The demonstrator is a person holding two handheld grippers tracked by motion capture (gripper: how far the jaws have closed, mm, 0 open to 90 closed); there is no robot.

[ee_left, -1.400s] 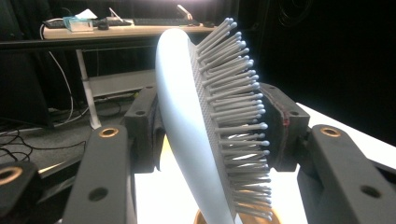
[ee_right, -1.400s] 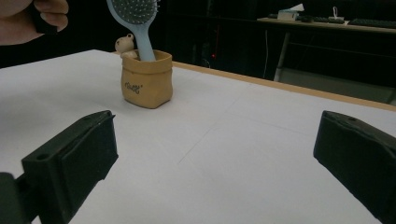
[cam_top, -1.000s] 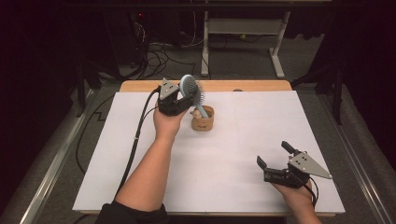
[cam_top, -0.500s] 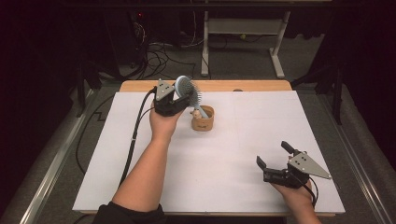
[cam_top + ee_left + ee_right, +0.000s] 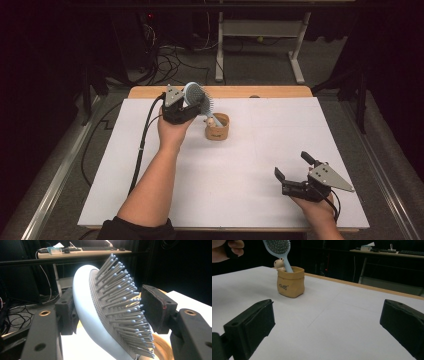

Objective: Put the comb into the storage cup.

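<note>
White tabletop (image 5: 240, 170) lies bare around the right gripper's (image 5: 295, 172) spread fingers; the left gripper's (image 5: 107, 307) fingers, just opening, flank the bristly blue hairbrush (image 5: 196, 97) in its tan pot (image 5: 217, 127).

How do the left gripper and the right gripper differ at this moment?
The left gripper has the hairbrush head between its jaws, which have just been opening; the right gripper has nothing between its jaws. The left is at the yellow cup; the right waits apart, nearer the person. Both are open.
</note>
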